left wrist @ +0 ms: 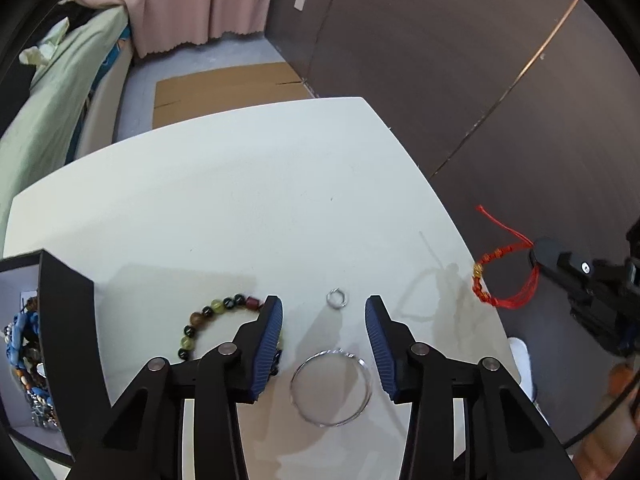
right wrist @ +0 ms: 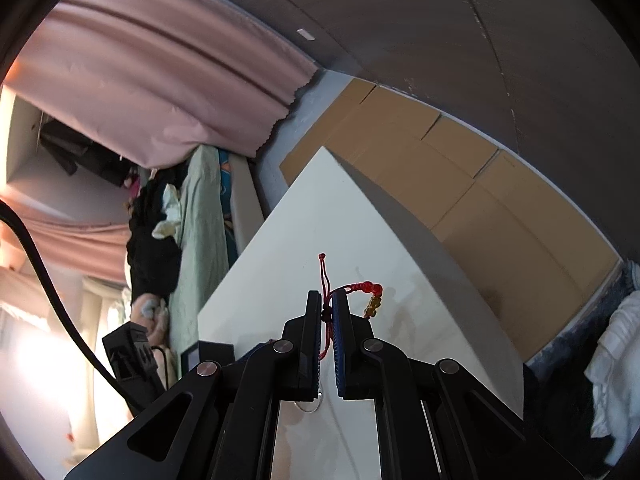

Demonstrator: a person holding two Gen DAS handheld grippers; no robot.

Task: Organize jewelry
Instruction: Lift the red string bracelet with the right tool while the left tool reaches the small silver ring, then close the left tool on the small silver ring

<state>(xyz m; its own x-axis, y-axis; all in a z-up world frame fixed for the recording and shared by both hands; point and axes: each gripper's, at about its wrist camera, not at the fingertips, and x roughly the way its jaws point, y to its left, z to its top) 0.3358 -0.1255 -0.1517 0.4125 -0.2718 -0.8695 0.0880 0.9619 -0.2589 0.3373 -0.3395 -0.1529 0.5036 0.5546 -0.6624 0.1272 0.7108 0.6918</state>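
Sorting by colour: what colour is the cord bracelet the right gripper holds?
Red cord bracelet with a gold charm, clearest in the left wrist view.

The surface (left wrist: 240, 208) looks smooth, matt white. The bangle (left wrist: 331, 387) is shiny metal. The red bracelet (left wrist: 505, 276) is braided cord; the beaded bracelet (left wrist: 208, 320) is glossy.

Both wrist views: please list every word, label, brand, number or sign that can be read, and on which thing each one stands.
No readable text in either view.
Pale plate on the dark wall: blank.
Round white mark on the right claw: too small to read.
Jewelry box: no lettering visible.
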